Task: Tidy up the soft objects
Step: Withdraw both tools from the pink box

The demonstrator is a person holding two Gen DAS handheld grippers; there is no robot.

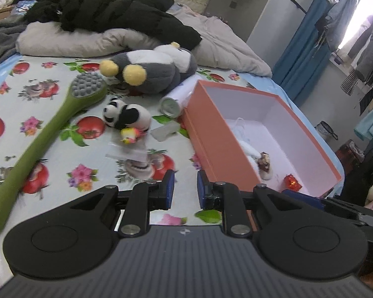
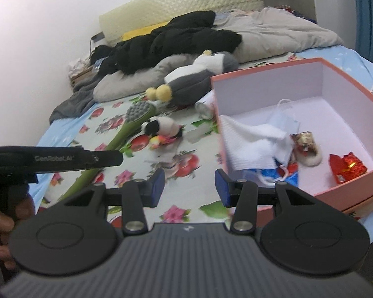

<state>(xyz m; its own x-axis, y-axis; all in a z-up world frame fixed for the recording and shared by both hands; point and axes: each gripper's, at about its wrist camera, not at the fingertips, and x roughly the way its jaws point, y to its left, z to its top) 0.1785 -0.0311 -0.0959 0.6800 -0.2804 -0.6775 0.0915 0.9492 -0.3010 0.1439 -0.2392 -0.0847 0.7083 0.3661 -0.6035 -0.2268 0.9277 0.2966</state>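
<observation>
panda plush (image 1: 126,115) lies on the bed (image 1: 49,149) just left of the pink box (image 1: 218,146), beside the green brush (image 1: 44,134). it looks light and squashy, so pinching its round body should hold. left gripper (image 1: 185,190) jaws stand narrowly apart, right gripper (image 2: 190,186) jaws wider, both empty.

1. The penguin toy (image 1: 159,67) and panda toy (image 1: 126,115) are fuzzy plush.
2. The box (image 2: 340,74) looks like matt card.
3. The bedsheet (image 1: 49,124) is printed cloth.
4. The red wrapper (image 2: 348,167) is glossy foil.
</observation>
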